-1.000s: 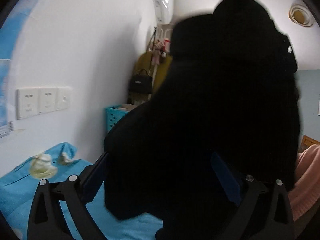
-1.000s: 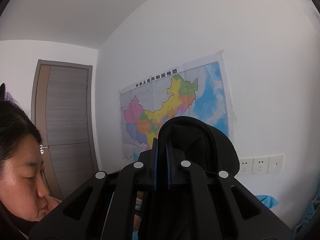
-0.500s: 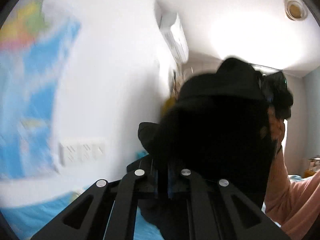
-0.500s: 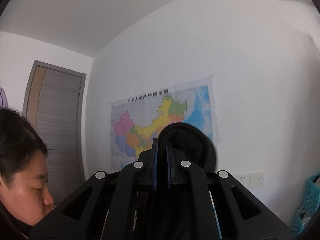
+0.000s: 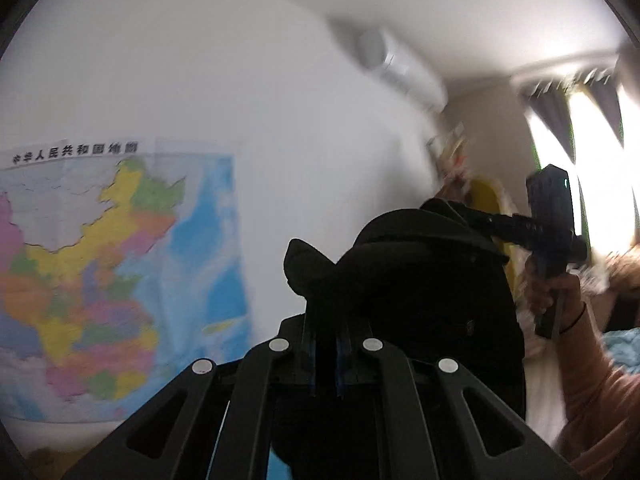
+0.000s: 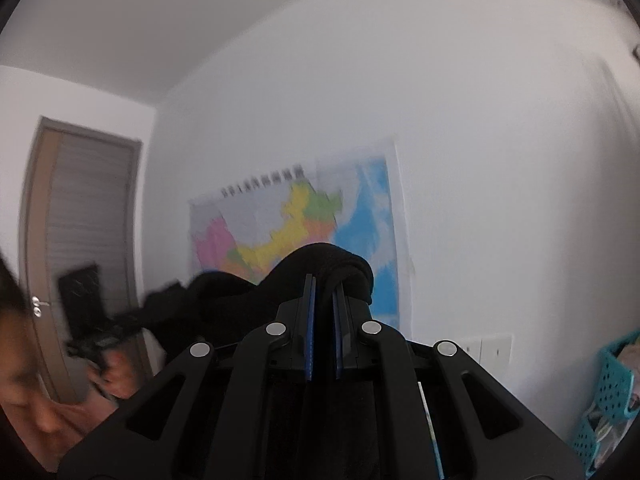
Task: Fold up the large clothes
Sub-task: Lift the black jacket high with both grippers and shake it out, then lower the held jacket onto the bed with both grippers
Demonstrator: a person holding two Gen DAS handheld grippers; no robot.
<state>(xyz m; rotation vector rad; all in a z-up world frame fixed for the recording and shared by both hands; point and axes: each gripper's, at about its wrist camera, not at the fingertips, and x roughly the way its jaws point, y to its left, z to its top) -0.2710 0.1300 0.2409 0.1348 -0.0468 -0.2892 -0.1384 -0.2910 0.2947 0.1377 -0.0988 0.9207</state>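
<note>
A large black garment (image 5: 420, 280) hangs in the air, held up high between both grippers. My left gripper (image 5: 326, 344) is shut on a bunched edge of it, fabric spilling over the blue pads. My right gripper (image 6: 322, 304) is shut on another edge of the black garment (image 6: 320, 264). In the left wrist view the right gripper (image 5: 552, 220) shows at the far side of the cloth, held in a hand. In the right wrist view the left gripper (image 6: 86, 312) shows blurred at lower left. The garment's lower part is hidden.
A coloured wall map (image 5: 100, 264) hangs on the white wall, also in the right wrist view (image 6: 300, 224). An air conditioner (image 5: 400, 68) is high on the wall, a bright window (image 5: 592, 168) at right. A door (image 6: 80, 240) at left, a teal basket (image 6: 616, 384) at lower right.
Both grippers have risen and tilted upward with the garment. The left gripper, open a second ago, has shut on the fabric. The bed has dropped out of view.
</note>
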